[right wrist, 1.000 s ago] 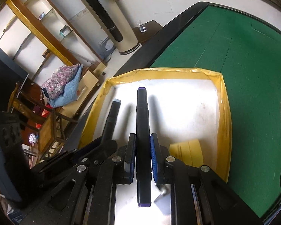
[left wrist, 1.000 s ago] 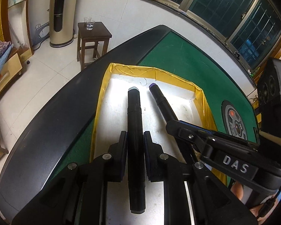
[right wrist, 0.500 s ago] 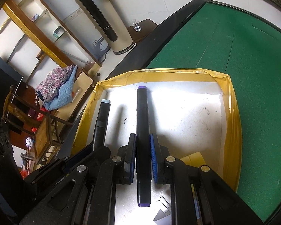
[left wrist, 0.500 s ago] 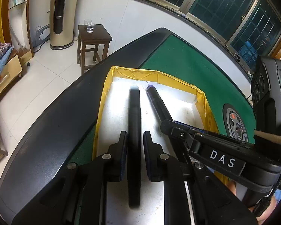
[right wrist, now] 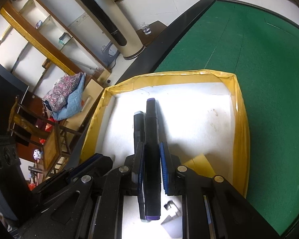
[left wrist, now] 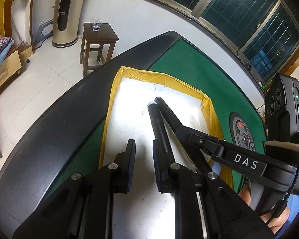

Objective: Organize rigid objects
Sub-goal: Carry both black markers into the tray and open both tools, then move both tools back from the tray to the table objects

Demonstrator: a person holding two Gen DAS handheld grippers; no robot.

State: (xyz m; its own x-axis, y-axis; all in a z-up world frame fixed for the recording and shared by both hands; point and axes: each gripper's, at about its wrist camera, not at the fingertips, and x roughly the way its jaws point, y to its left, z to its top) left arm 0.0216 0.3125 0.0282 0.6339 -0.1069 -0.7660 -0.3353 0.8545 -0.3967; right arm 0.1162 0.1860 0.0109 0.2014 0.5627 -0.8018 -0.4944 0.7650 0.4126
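Out from between the left tongs (left wrist: 142,145) has gone the grey-capped marker (left wrist: 156,119). It now lies just outside their right finger, against the purple-capped marker (right wrist: 151,123), and the two far tips, earlier apart, have come together.

On the green surface (right wrist: 249,49) stands the yellow-rimmed tray (right wrist: 241,119), and both markers are over its white floor, near the left wall. That wall is low, so a sideways shove from either tool could, I judge, roll a marker up against it, or nudge the tray across the felt.

The left tongs stand narrowly parted and empty, released. Their right finger is close beside the grey-capped marker, and drawing them back carelessly might drag it askew.

The right tongs (right wrist: 151,149) are clenched on the purple-capped marker, along its length. Whether it already rests on the floor I cannot tell. Let go from any height, it may bounce, knock its neighbour and spoil the side-by-side row.
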